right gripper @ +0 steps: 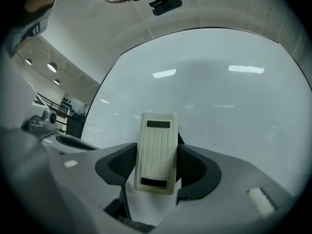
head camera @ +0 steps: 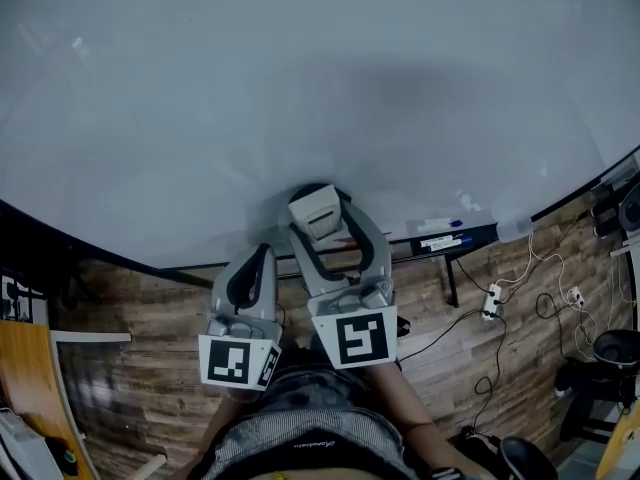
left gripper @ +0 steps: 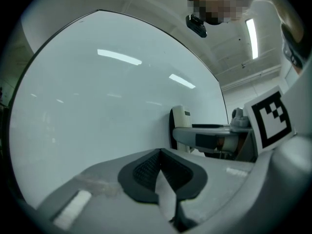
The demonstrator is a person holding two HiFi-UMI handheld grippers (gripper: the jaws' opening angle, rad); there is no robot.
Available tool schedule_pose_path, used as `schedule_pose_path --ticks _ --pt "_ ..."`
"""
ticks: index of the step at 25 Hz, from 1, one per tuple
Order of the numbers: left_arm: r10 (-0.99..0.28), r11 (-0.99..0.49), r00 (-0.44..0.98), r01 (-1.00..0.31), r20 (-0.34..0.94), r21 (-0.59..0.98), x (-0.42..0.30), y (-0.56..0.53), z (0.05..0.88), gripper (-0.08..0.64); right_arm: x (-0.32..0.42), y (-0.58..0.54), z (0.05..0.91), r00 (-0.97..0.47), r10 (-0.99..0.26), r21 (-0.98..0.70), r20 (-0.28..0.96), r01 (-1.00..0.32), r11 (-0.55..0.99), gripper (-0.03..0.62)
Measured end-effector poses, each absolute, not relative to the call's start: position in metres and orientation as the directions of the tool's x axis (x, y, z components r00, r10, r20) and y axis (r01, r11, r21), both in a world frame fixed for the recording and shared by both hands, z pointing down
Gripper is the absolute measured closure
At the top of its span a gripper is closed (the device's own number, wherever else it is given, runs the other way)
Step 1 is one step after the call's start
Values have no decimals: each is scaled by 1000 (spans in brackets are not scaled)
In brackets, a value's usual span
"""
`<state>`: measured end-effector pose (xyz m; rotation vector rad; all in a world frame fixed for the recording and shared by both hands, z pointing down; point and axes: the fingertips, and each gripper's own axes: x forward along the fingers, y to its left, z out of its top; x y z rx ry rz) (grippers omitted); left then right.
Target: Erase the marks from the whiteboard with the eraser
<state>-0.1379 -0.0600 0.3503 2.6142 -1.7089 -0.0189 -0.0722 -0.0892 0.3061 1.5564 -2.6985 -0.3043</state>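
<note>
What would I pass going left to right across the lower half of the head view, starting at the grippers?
left gripper → right gripper, clamped on the eraser → pen tray → white power strip

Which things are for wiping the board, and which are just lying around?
For the job: whiteboard; eraser; right gripper, clamped on the eraser.
Just lying about: markers on the tray; power strip; cables.
</note>
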Motion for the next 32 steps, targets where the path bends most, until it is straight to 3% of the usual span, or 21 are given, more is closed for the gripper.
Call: schedule_pose_path --ticks 13,24,32 --pt "-877 -481 481 -877 -8 16 -130 -72 344 557 -70 -91 306 -461 -886 188 -59 -876 443 331" --pt "-818 -576 576 -818 -4 5 -113 -77 356 557 -69 -90 301 -441 -889 180 -121 -891 417 332" --pt "-838 -546 546 -837 2 -18 -82 -93 360 557 -48 -94 305 -492 -864 204 -107 -861 466 331"
